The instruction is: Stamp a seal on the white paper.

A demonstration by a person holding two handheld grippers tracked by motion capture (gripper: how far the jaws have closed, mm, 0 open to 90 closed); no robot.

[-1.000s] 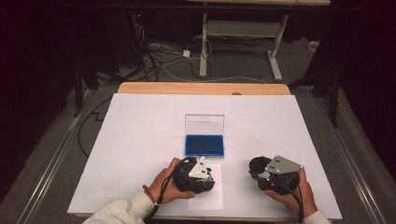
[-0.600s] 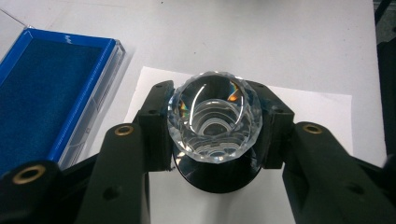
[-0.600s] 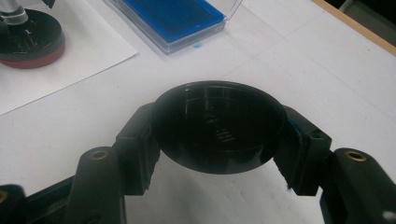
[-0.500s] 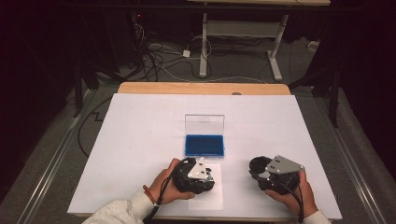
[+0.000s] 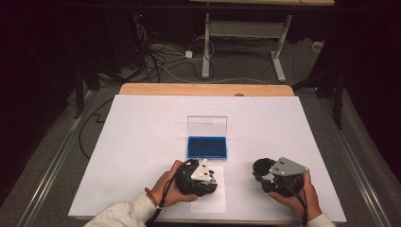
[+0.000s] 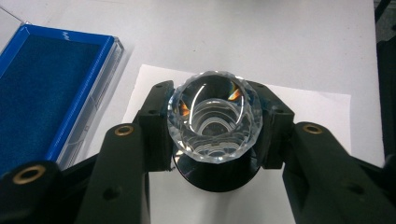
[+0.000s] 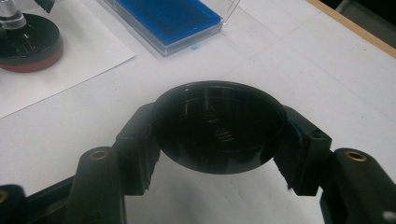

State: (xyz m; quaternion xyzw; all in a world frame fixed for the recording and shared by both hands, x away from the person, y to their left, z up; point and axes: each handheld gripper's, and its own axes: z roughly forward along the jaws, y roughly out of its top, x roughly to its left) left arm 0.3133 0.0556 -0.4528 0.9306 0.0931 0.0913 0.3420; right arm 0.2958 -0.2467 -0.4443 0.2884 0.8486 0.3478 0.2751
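Clear faceted glass, cut like a crystal with a scalloped rim, forms the round knob (image 6: 215,116) that the left gripper (image 6: 215,126) clamps between its two matte black jaws. The knob sits on a glossy black round base (image 6: 217,175), which rests on a loose white paper sheet (image 6: 322,107) just in front of the blue case (image 5: 206,147). That case is a shallow rectangular tray lined with blue felt-like padding, its clear plastic lid (image 5: 207,126) standing upright along its far edge.

The right gripper (image 7: 218,128) is clenched on a smooth black round cap (image 7: 218,125), a shallow bowl shape with a thin rim, held just above the white table cover (image 5: 142,123). It hangs to the right of the case and well apart from it. From the right gripper view, the base shows a reddish band (image 7: 28,60) round its lower edge.

Left, right and beyond the case the cover lies bare and flat out to its edges. A strip of wooden tabletop (image 5: 203,89) shows past the far edge.
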